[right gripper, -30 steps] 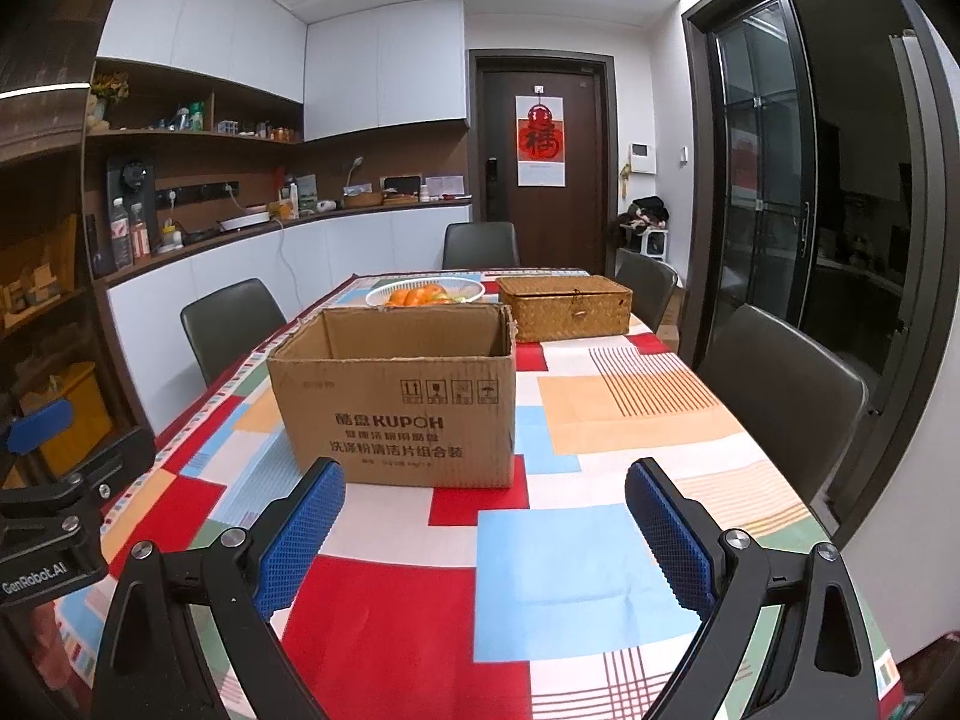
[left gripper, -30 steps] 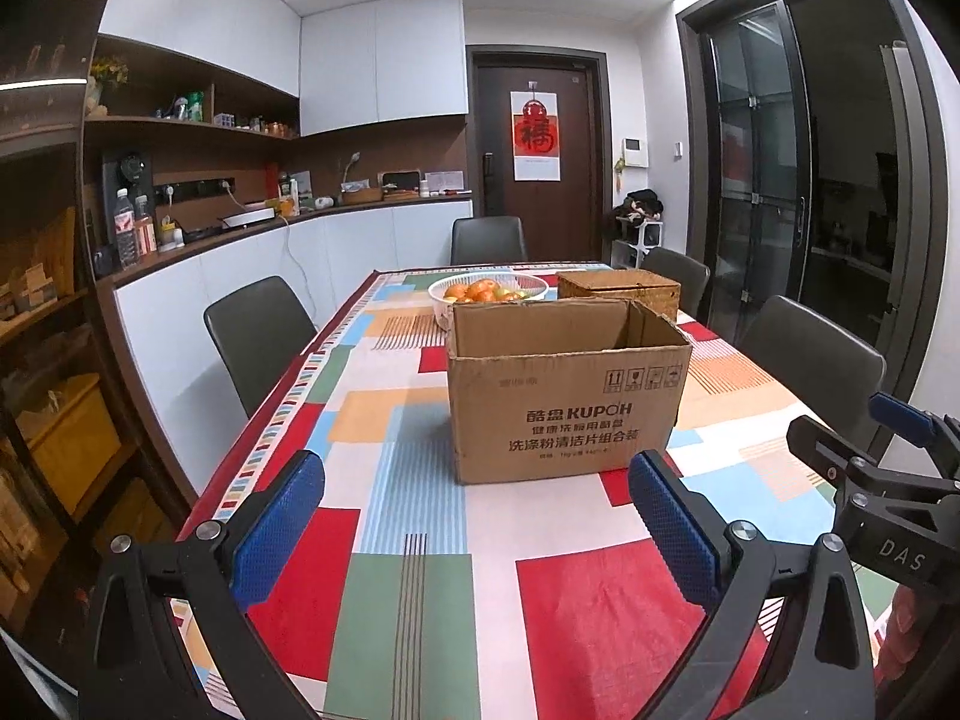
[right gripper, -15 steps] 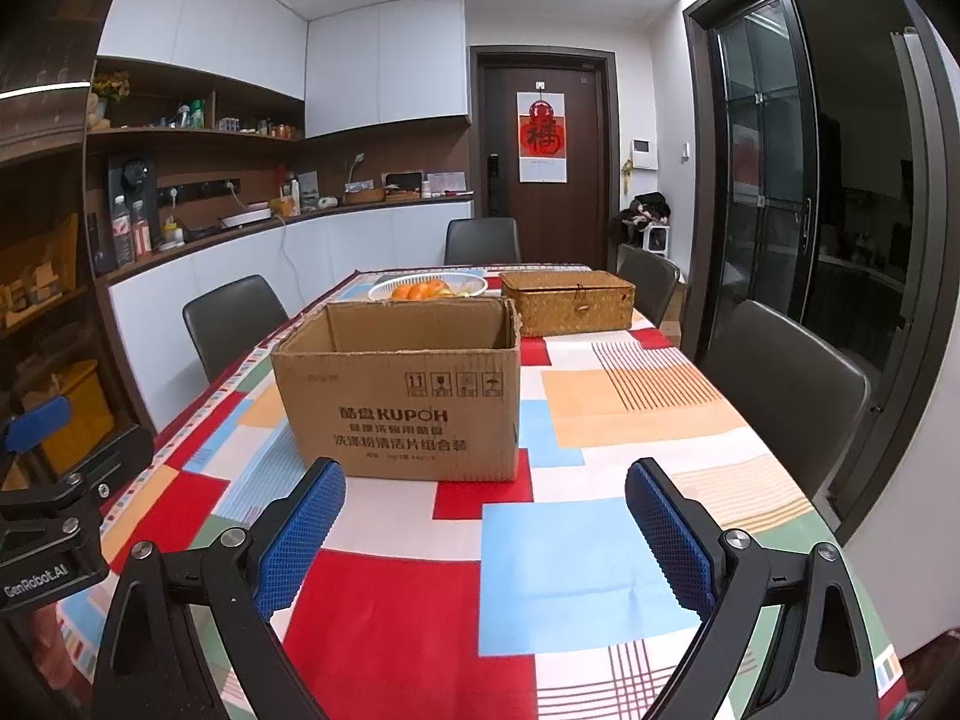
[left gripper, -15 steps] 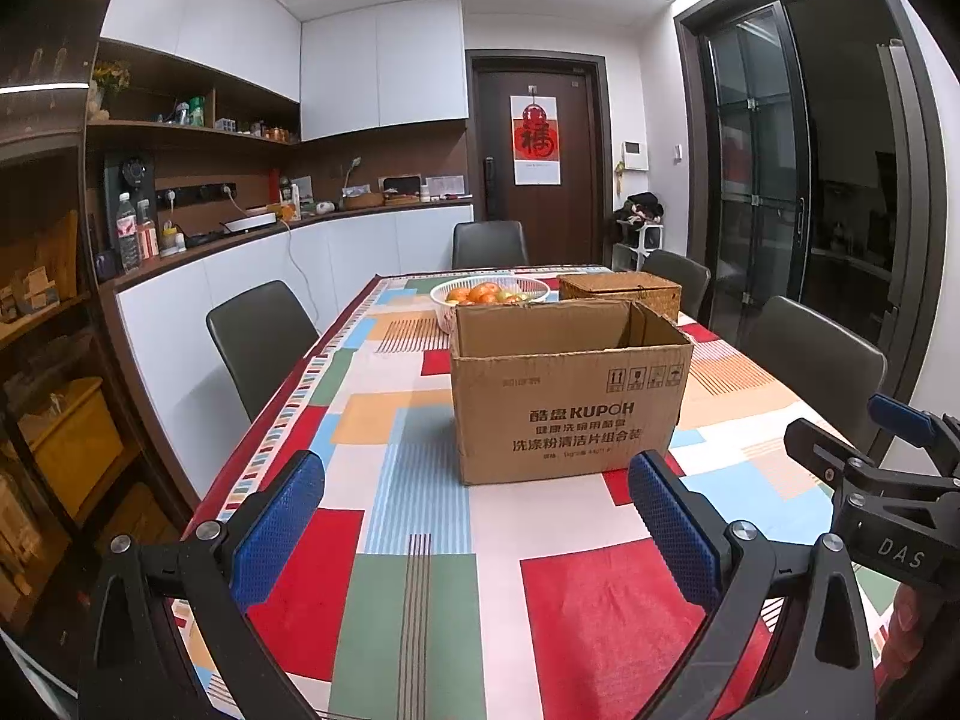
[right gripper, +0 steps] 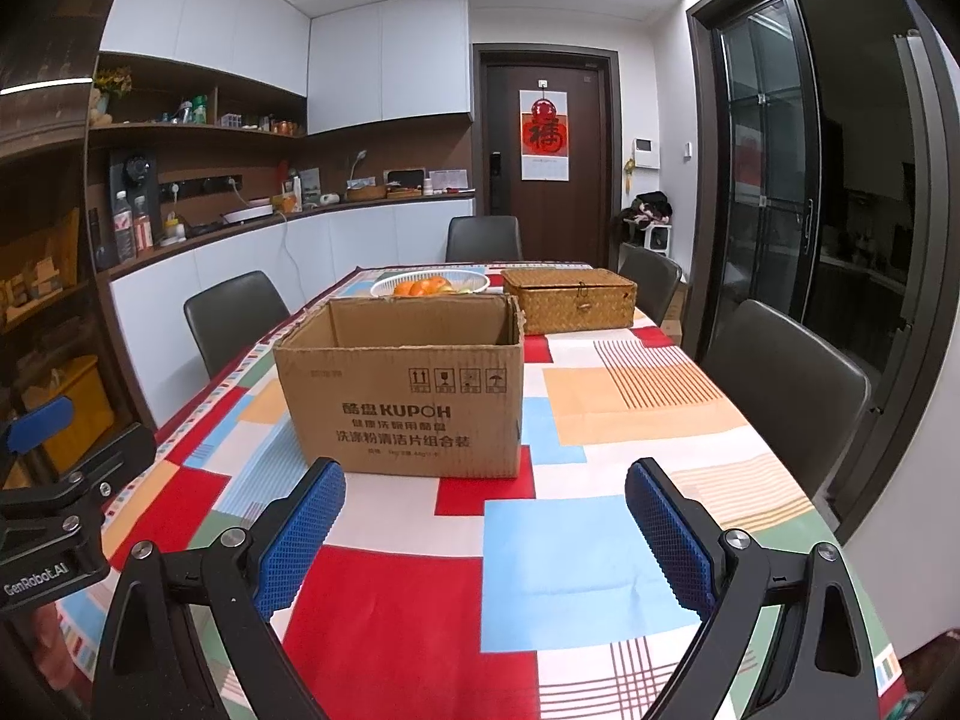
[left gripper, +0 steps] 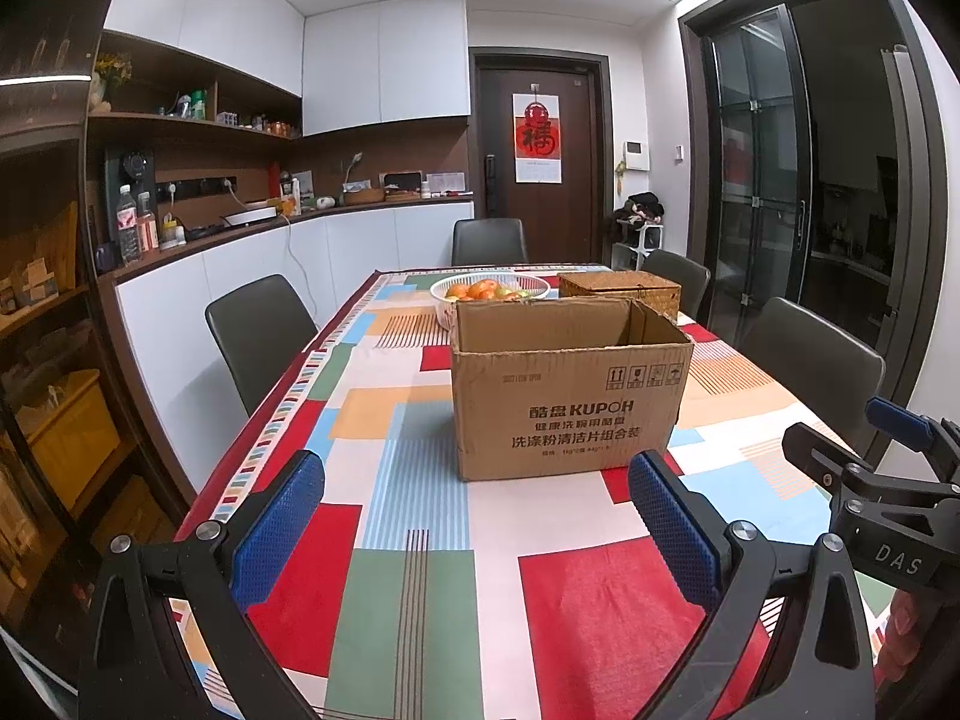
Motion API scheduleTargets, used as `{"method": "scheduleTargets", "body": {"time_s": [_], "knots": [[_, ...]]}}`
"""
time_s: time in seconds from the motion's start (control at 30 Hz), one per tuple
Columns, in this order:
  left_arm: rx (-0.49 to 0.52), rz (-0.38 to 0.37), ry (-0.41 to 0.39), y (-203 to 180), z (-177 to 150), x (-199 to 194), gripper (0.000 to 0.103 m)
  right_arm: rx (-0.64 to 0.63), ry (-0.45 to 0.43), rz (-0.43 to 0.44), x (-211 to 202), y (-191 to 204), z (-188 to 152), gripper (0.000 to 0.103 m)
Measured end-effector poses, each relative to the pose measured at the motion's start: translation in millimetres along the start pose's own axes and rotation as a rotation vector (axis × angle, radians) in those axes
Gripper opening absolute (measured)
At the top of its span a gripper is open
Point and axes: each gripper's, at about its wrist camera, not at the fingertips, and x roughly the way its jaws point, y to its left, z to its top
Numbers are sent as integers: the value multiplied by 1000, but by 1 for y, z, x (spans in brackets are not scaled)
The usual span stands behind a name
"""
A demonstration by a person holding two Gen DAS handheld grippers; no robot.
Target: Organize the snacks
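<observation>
An open brown cardboard box (left gripper: 567, 387) printed KUPOH stands mid-table on the patchwork tablecloth; it also shows in the right wrist view (right gripper: 402, 387). Its contents are hidden from both views. My left gripper (left gripper: 477, 516) is open and empty, held above the near table, short of the box. My right gripper (right gripper: 486, 528) is open and empty, also short of the box and to the left gripper's right. Each gripper shows at the edge of the other's view. No loose snacks show.
Behind the box stand a white basket of oranges (left gripper: 491, 290) and a lidded wicker box (right gripper: 569, 300). Dark chairs (left gripper: 259, 333) surround the table (right gripper: 606, 564). A counter and shelves run along the left wall; glass doors are on the right.
Both views have shifted slightly, with the box and background sitting a touch higher and closer. Both grippers stay open and empty.
</observation>
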Motion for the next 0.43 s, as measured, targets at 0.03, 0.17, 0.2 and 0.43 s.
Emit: {"method": "scheduleTargets", "body": {"time_s": [0.03,0.17,0.2,0.43], "knots": [[-1,1,2,0,0,0,103,-1,0,-1,0,0,0,95],[-7,-3,11,0,0,3,103,0,4,1,1,0,-1,95],[-8,-3,13,0,0,3,103,-1,7,1,1,0,-2,95],[-10,-3,15,0,0,4,103,-1,9,-1,1,0,-4,95]]}}
